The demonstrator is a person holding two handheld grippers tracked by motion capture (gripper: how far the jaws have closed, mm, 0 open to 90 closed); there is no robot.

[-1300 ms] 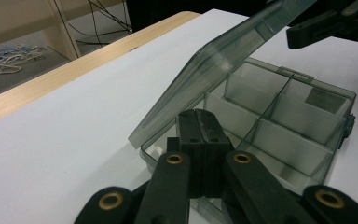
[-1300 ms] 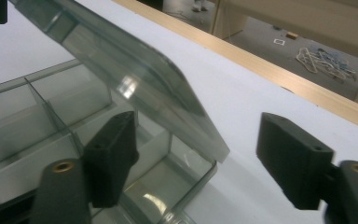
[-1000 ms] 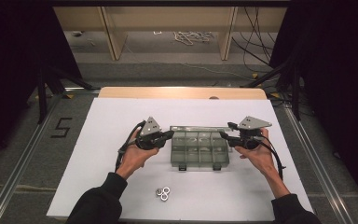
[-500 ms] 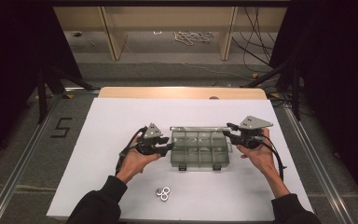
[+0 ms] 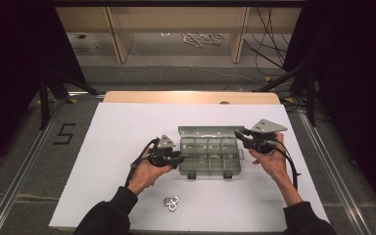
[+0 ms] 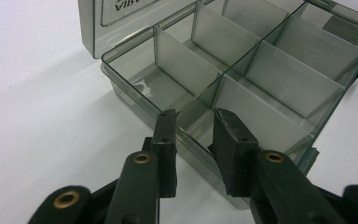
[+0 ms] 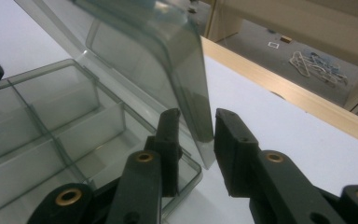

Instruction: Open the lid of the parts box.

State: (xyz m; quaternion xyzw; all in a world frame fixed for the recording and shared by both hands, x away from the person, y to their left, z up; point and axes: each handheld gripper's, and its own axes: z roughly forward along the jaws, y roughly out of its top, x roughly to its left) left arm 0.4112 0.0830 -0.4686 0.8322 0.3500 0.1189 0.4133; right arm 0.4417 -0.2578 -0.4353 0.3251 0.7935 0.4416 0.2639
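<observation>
Looks like a lab or test room set up for recording. White board [image 5: 127, 137] laid over a wooden table [image 5: 191, 97], metal rails [image 5: 24, 176] along the floor, a taped "5" [image 5: 63, 133], black curtains [image 5: 10, 58], loose cables [image 5: 269, 44], possibly rope [image 5: 200, 37] under plywood shelving [image 5: 117, 34].

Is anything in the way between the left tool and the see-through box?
No, nothing visible is. The left tool is already at the near wall of the box, one jaw on each side of the wall, and its jaws have just been closing. The little metal rings lie on the white table, nearer the person and off to the side.
</observation>
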